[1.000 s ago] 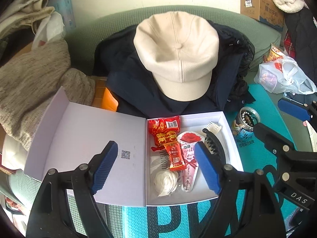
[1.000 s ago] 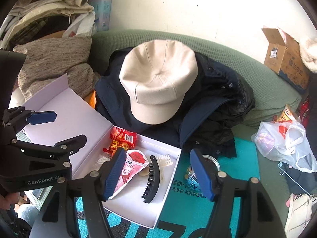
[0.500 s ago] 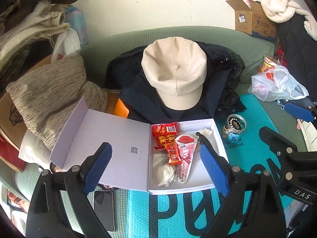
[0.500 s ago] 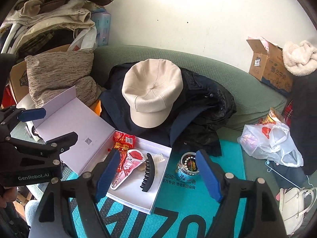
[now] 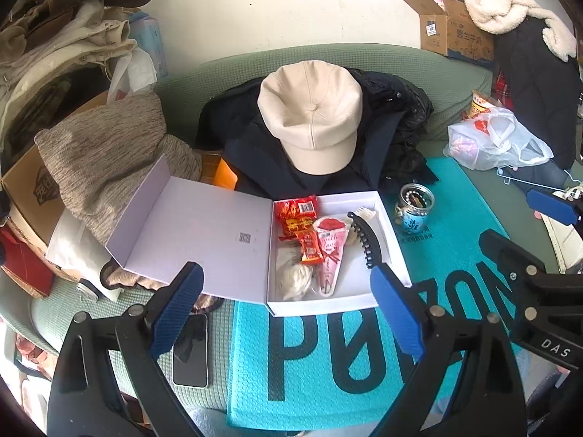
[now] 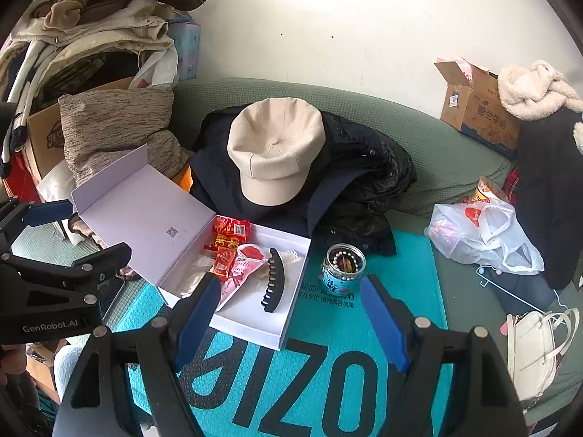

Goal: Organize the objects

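Left gripper [image 5: 286, 309] and right gripper [image 6: 291, 313] both wide open, empty, side by side

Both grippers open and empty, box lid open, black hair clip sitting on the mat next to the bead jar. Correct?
Not quite: the hair clip lies inside the open box, not on the mat. The right wrist view shows it; the bead jar stands on the mat beside the box. Left gripper and right gripper are open and empty.

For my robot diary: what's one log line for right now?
left gripper: open, empty | right gripper: open, empty | white box: lid open
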